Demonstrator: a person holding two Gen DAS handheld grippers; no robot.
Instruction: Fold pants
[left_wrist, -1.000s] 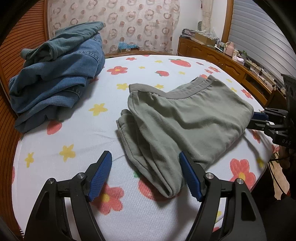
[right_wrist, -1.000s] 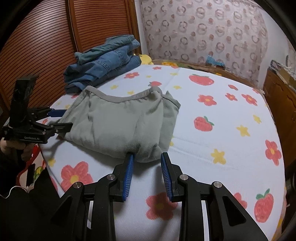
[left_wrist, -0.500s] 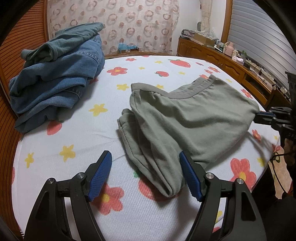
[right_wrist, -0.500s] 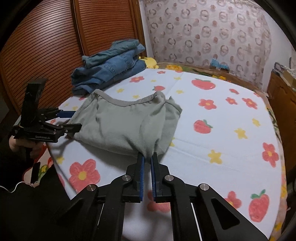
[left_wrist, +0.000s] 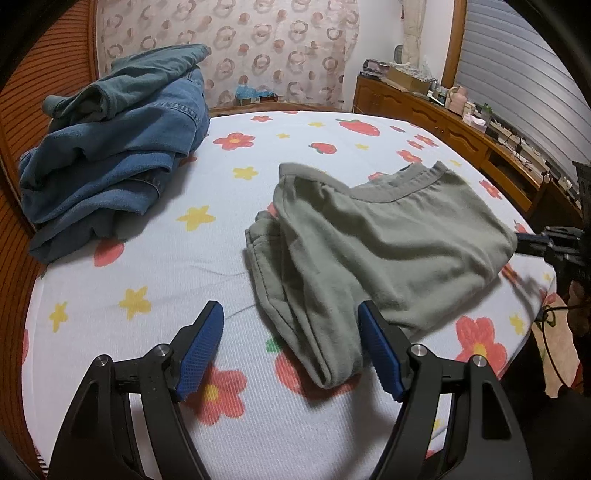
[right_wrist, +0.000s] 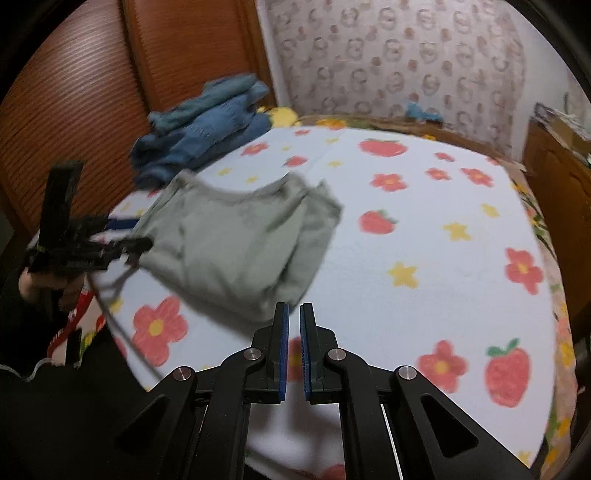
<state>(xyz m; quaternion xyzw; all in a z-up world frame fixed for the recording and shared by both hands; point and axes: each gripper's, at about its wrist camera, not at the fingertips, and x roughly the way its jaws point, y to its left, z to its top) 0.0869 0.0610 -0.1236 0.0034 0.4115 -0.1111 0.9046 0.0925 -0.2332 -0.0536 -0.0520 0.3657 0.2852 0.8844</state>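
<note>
Grey-green pants (left_wrist: 388, 240) lie folded on the flower-print bed sheet (left_wrist: 166, 258). My left gripper (left_wrist: 291, 350) is open, just above the sheet. The pants' narrow folded end lies between its blue pads (left_wrist: 201, 347) without touching them. In the right wrist view my right gripper (right_wrist: 293, 308) is shut, and its tips pinch the near corner of the pants (right_wrist: 236, 240). The left wrist view shows that corner drawn to a point at the right gripper (left_wrist: 528, 240). The left gripper (right_wrist: 133, 234) shows at the pants' far left end.
A pile of blue jeans (left_wrist: 110, 155) sits at the back left of the bed. A wooden dresser (left_wrist: 443, 122) with clutter runs along the right. A slatted wooden wall (right_wrist: 74, 110) stands behind the jeans. A person's hand (right_wrist: 33, 284) holds the left gripper at the bed's edge.
The right gripper's jaws closed on the pants' corner, then drew back a little. The cloth shifted slightly toward it. The left gripper stayed still and open.
</note>
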